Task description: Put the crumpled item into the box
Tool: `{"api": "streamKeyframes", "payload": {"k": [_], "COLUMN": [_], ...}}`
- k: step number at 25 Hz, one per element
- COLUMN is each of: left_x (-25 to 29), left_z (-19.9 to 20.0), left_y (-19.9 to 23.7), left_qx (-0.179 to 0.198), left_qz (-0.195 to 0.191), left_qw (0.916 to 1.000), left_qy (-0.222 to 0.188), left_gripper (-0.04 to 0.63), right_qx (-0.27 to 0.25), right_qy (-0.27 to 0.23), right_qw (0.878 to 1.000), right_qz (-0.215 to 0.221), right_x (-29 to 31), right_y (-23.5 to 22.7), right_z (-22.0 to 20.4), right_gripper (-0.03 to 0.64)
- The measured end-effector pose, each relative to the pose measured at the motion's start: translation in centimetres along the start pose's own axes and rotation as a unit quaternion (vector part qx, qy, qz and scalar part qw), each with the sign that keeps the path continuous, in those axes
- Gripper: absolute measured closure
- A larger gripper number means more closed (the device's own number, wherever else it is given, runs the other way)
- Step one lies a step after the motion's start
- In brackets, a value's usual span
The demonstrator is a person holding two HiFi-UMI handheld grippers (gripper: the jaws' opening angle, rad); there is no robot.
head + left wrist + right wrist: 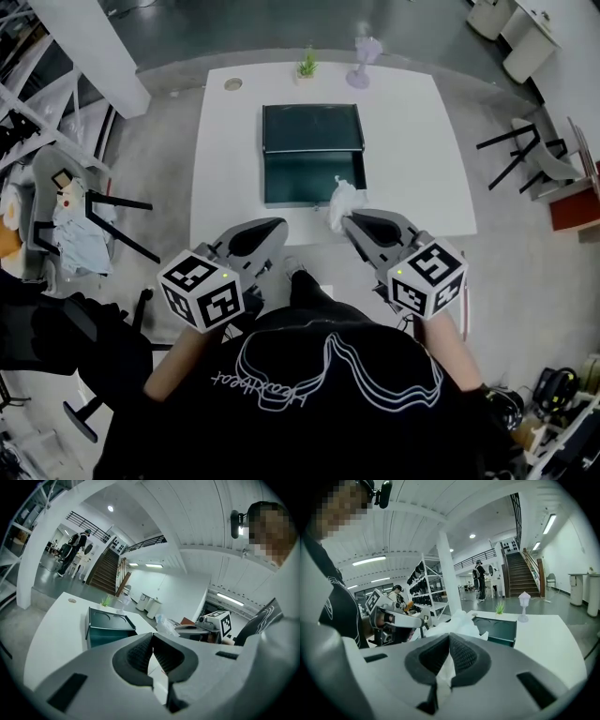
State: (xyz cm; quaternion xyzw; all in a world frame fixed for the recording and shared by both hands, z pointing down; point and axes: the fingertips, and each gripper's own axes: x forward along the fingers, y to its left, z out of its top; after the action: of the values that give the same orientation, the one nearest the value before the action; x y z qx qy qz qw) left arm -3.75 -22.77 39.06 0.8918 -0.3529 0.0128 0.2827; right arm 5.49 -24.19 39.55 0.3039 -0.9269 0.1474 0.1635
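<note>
One crumpled item (343,199) at box (309,178) corner, table (412,141) around

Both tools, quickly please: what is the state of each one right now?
Left tool: closed, nothing between its jaws.
Right tool: closed, holding the crumpled white item.

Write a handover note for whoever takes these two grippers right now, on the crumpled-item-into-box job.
Right gripper: jaws shut on the crumpled white item.
Left gripper: jaws shut, empty.
Box: open on the white table. In the head view the item hangs by its near right corner, not inside.
Done: pickup.
Left: move the item over the box and release it.
</note>
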Motion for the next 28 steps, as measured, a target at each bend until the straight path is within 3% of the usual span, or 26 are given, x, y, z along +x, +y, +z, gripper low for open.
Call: {"api": "streamKeyframes", "payload": {"k": [15,28], "left_x": [0.6,-0.1], "left_z": [3.4,4.6], "left_y": [6.0,11.3], "left_qx": [-0.018,-0.041], "left_qz": [0.049,0.088], "left_qw": [0.9985,0.9949], "left_qy": [-0.016,-0.025], "left_gripper": [0.591,0.591], "right_qx": [-0.069,-0.142], "right_qy": [0.12,0.262], "right_qw": [0.99,0.953], "right_qz": [0.032,0.042], "right_x": [8.7,15.1], "right_y": [-4.7,-7.4], "right_z": [-1.9,-7.6], "right_gripper": [0.609,0.609]}}
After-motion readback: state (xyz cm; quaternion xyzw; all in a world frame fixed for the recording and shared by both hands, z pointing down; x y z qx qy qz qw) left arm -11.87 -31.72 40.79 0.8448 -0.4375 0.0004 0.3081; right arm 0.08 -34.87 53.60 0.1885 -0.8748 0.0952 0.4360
